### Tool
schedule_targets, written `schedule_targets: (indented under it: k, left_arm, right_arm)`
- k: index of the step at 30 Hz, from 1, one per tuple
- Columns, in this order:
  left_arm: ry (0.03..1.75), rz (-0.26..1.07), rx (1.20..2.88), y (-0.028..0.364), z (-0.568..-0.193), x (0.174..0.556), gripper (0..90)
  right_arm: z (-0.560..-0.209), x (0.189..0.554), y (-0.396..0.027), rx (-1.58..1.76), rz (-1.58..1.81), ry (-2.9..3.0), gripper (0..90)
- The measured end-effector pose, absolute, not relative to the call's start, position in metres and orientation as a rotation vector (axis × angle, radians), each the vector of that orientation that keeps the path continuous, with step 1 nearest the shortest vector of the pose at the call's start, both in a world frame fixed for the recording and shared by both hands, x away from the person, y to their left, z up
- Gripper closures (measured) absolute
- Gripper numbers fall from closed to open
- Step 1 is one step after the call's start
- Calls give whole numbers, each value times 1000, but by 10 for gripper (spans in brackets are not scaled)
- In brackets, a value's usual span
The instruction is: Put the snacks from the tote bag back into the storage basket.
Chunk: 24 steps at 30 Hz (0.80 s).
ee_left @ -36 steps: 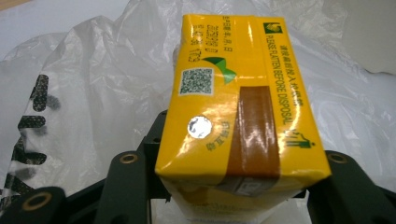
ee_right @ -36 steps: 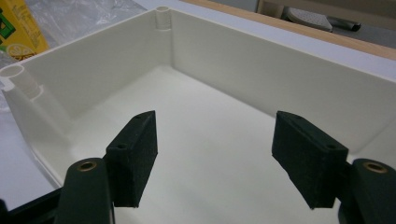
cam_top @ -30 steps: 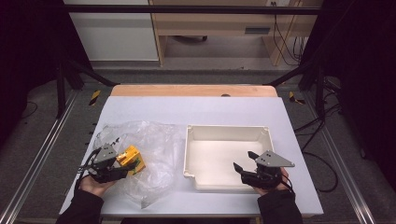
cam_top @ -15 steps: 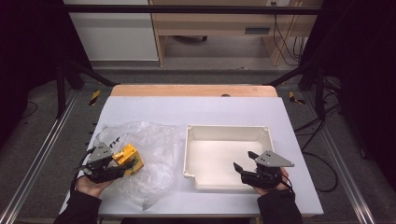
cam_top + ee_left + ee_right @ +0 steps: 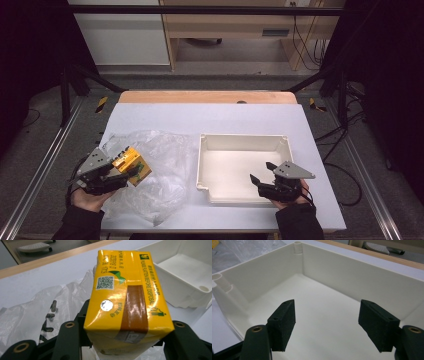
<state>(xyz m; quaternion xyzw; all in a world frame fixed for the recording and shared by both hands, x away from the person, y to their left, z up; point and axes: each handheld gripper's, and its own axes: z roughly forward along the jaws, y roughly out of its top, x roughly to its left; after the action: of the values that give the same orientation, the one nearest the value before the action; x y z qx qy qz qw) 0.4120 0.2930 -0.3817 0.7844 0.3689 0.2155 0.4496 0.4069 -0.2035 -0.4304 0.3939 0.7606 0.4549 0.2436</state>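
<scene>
A yellow drink carton (image 5: pixel 129 160) with a brown stripe and a foil straw hole sits between the jaws of my left gripper (image 5: pixel 127 175), which is shut on it just above a crumpled clear plastic bag (image 5: pixel 165 175). In the left gripper view the carton (image 5: pixel 125 302) stands up from the left gripper (image 5: pixel 125 340), with the bag (image 5: pixel 32 312) behind it. My right gripper (image 5: pixel 261 172) hovers over the near right part of the white tray (image 5: pixel 240 141). Its jaws have just been opening a little. In the right gripper view the right gripper (image 5: pixel 328 322) has nothing between its pads.
The white tray (image 5: pixel 352 272) is bare inside, with round posts in its corners. In the left gripper view its corner (image 5: pixel 175 285) lies beyond the carton. A wooden strip (image 5: pixel 207 96) edges the far side of the table, and metal rails run down both sides.
The left gripper has lifted the carton a little off the bag and drawn it slightly left. The right hand has stayed where it was.
</scene>
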Motion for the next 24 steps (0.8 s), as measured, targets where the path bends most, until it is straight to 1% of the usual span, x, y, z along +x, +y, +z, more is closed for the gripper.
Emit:
schedule_targets:
  k: [4, 15, 20, 24]
  left_arm:
    - [900, 537, 1921, 293, -374, 409, 499]
    - [857, 543, 1904, 286, -358, 401, 499]
    - [836, 537, 1894, 282, -352, 398, 499]
    - [824, 530, 1893, 279, -350, 397, 499]
  right_arm:
    - [-430, 407, -204, 1078, 1245, 2074, 286]
    - [-431, 409, -205, 1097, 1246, 2062, 216]
    - [-429, 409, -206, 1112, 1246, 2056, 167]
    - [-428, 409, -208, 1136, 1249, 2053, 154]
